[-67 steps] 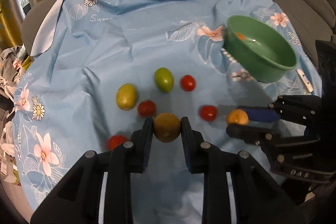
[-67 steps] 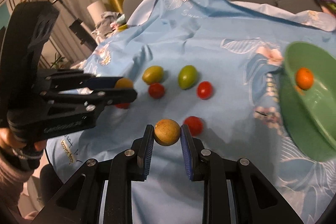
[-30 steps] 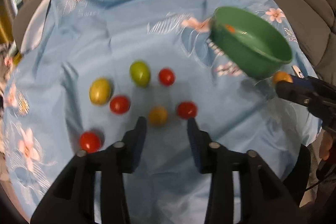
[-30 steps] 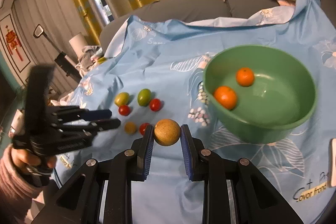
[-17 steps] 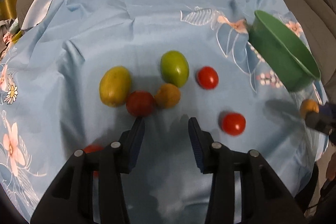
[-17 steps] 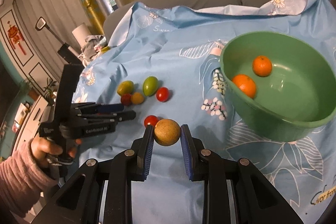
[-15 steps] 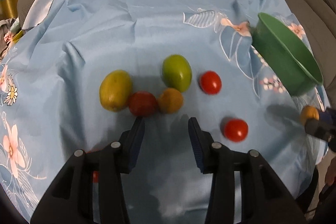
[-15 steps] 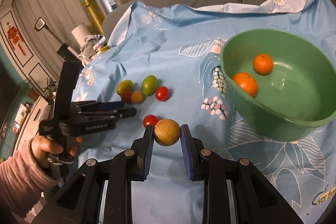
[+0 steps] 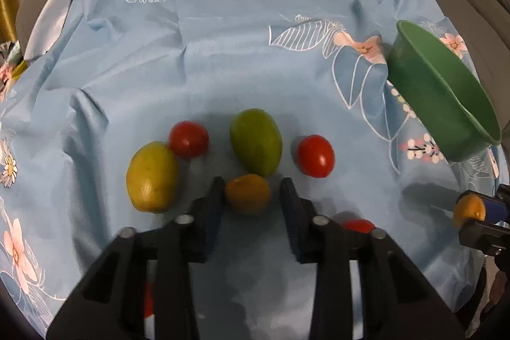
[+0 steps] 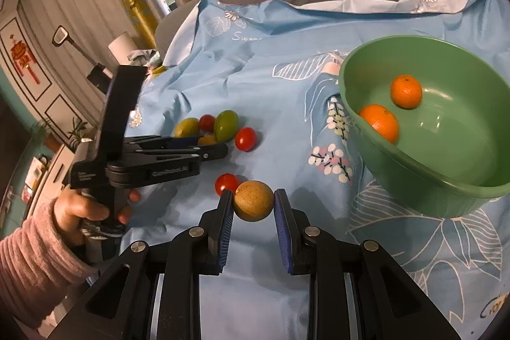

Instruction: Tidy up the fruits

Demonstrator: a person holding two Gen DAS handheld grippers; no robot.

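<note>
- Left claw (image 9: 248,196): jaws parted, straddling a small orange fruit (image 9: 247,192) that lies on the blue floral cloth (image 9: 223,53); contact with the pads cannot be told.
- Just beyond it: green fruit (image 9: 256,142), touching. Yellow fruit (image 9: 152,176) left, red tomato (image 9: 316,155) right.
- Right claw (image 10: 254,206): clamped on a round tan fruit (image 10: 254,205), held above the cloth.
- Green bowl (image 10: 452,180) far right holds two oranges (image 10: 379,122).

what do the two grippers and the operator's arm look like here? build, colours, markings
Both are the same design: matte black plastic, two-finger, scissor-like linkages with silver pivot screws. The right gripper has ribbed blue pads; the left gripper shows darker blue pads too. Seen from the right wrist view, the left unit has embossed lettering on its side, unreadable, and a tall black block on top. The left hand is bare, with a ribbed pink knit sleeve. No cables visible.
</note>
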